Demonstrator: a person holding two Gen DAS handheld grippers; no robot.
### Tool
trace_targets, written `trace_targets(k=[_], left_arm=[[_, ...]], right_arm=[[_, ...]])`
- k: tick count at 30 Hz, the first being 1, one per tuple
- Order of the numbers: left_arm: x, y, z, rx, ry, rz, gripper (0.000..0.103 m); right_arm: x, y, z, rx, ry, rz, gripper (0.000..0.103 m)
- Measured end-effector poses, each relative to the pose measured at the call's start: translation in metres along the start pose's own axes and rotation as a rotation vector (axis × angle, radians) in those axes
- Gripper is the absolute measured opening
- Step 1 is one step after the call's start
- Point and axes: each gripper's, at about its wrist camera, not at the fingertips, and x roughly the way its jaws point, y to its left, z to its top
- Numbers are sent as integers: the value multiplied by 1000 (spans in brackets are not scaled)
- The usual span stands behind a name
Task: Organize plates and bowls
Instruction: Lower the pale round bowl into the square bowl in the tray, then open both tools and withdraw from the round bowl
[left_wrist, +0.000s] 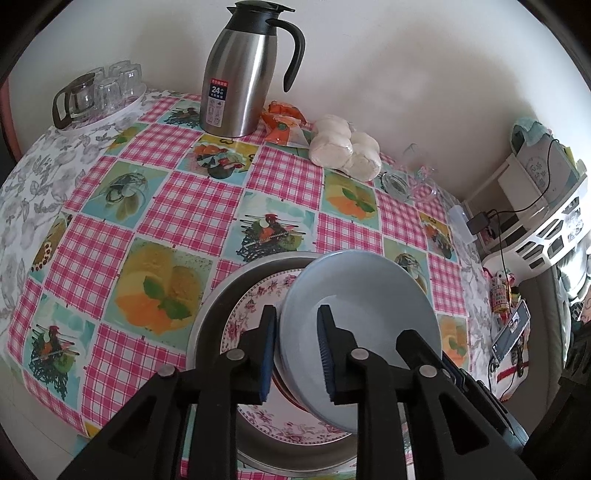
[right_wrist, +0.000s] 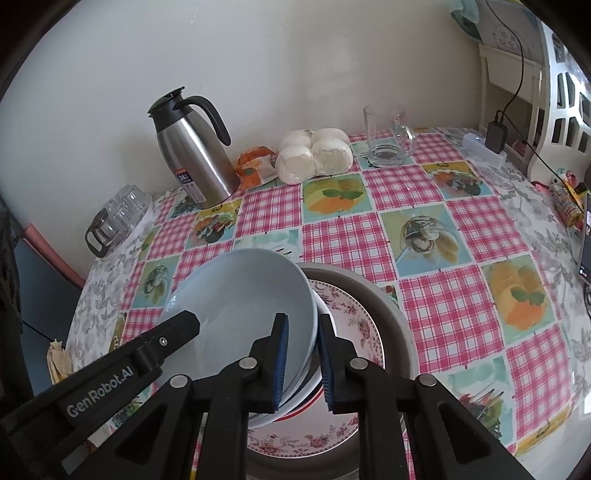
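Note:
A pale blue bowl (left_wrist: 362, 306) (right_wrist: 243, 302) is held tilted over a stack: a floral plate (left_wrist: 255, 306) (right_wrist: 354, 325) inside a metal pan (left_wrist: 207, 325) (right_wrist: 399, 317), with other bowls (right_wrist: 295, 398) under the blue one. My left gripper (left_wrist: 297, 354) straddles the blue bowl's left rim, one finger inside and one outside. My right gripper (right_wrist: 301, 365) straddles the bowls' right rims the same way. The left gripper's finger (right_wrist: 155, 343) shows in the right wrist view. Both are closed on the rims.
The checked tablecloth (left_wrist: 184, 206) (right_wrist: 424, 236) carries a steel thermos jug (left_wrist: 240, 74) (right_wrist: 192, 155), wrapped buns (left_wrist: 347, 147) (right_wrist: 314, 151), an orange packet (left_wrist: 282, 125), a glass mug (right_wrist: 388, 136) and a tray of glasses (left_wrist: 99, 96) (right_wrist: 118, 218). A white rack (left_wrist: 554, 221) stands right.

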Motion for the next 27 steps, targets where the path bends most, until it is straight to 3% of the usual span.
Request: trace_targets(k=[2,8,11,15,17,19,23,27], left_arm=[[1,1,-1,-7,9,7,37],[-4,2,0,-14,-5,4,46],[-8,3,1,-17,-17,1,50],[-11,5,3,-23,-28,3,55],[-13,6,3,-28,-34,11,60],[-15,6,4,-29,-40,15,62],[-16,9,5,-36,-58,40,81],[-18,13,5,-42,-74,65,85]], right_arm=[[0,-1,0,4,1,4,18],[-2,0,1,3,-4,1,19],[-6,-1,2,-4,-23,-46,33],[-10,-11,4,19,-34,-50,34],[-10,-15,4,30,-33,-47,39],[-10,-18,4,38,-33,-55,51],[-10,-20,5,46,-33,-48,62],[-9,-21,5,48,-33,-47,79]])
